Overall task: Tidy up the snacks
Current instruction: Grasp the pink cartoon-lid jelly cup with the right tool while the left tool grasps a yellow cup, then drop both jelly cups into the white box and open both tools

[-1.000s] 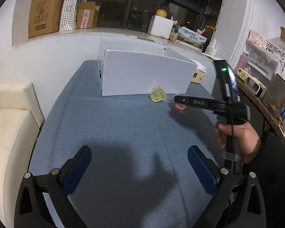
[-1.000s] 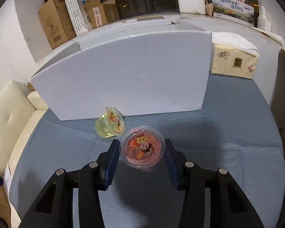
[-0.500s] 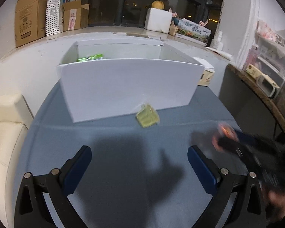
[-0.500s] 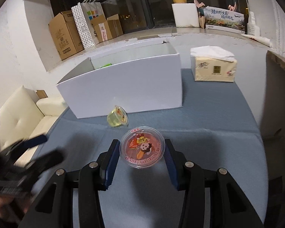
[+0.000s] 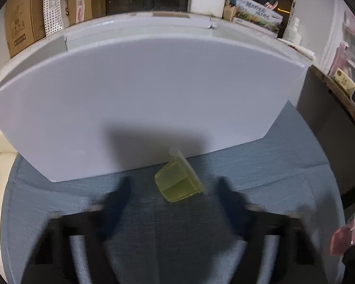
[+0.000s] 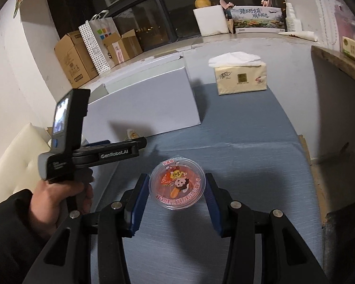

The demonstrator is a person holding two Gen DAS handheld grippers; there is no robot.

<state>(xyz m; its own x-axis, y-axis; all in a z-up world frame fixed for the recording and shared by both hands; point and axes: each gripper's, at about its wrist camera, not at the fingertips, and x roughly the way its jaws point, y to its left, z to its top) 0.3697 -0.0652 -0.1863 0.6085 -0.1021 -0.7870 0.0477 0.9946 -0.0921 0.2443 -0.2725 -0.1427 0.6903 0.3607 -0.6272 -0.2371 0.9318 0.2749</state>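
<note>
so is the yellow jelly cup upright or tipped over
Tipped over: the yellow jelly cup lies on its side on the blue tablecloth, lid rim facing the white box.

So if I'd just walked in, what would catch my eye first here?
Probably the pink jelly cup with its cartoon lid, clamped in the right gripper above the blue tablecloth. Next, the big white box with a yellow jelly cup tipped over at its foot, the left gripper's jaws closing around it.

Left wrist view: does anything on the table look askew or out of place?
Yes. The yellow jelly cup lies tipped on its side on the blue tablecloth, right at the foot of the white box rather than inside it. No spill shows.
</note>
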